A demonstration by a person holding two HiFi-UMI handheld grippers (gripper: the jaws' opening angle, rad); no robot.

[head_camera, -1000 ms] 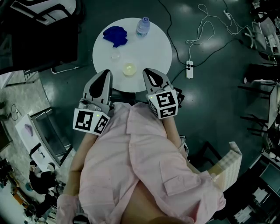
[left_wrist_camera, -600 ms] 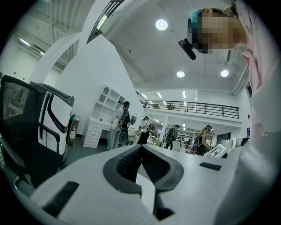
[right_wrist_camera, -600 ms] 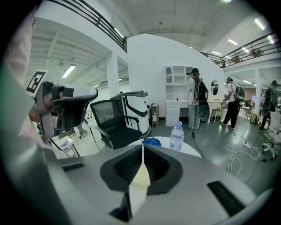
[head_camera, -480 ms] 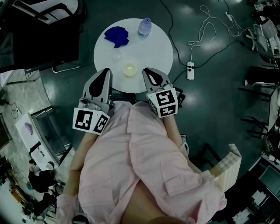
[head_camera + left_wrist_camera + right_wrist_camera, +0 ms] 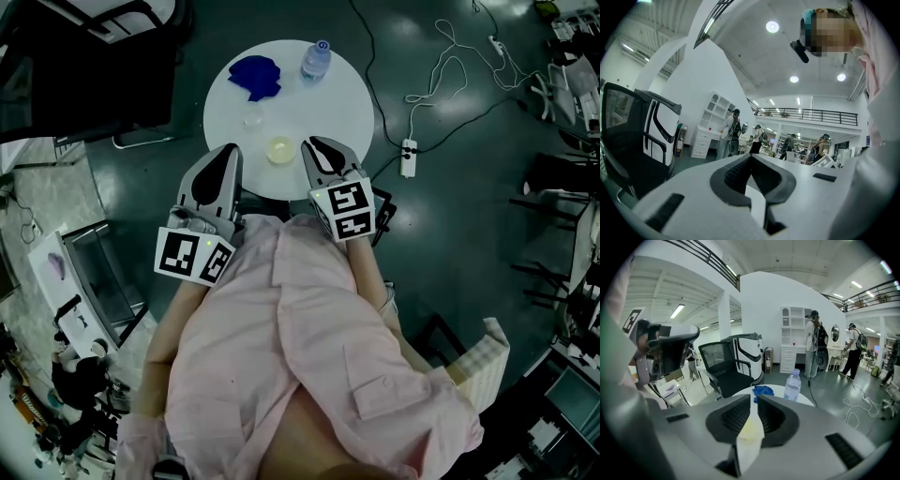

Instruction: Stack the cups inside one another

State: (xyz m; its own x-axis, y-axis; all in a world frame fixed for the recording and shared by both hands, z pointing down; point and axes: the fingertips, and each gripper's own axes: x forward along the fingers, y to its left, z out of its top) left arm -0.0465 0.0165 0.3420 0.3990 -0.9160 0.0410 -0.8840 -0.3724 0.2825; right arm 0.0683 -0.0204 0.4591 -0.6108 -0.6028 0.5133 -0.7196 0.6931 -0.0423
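Your right gripper (image 5: pixel 312 145) has edged in over the near edge of the round white table (image 5: pixel 328 108) since the earlier frame, while your left gripper (image 5: pixel 225 155) has kept its place beside that same edge. The right jaws have just eased open a crack but are all but closed, with nothing pinched; the left jaws are pressed together and empty, pointing level past the table. The shallow yellowish translucent cup (image 5: pixel 278 149) sits on the table near its front edge, just beside your right gripper's nose. The small clear plastic cup (image 5: pixel 250 120) stands further in, toward the table's left. A crumpled blue cloth (image 5: pixel 255 76) and a clear plastic water bottle (image 5: pixel 316 60) lie at the far side of the table. Nothing is stacked yet. To start well, spread the right jaws wide before descending, straddle one wall of the yellowish cup, and close gently so the thin rim does not buckle.
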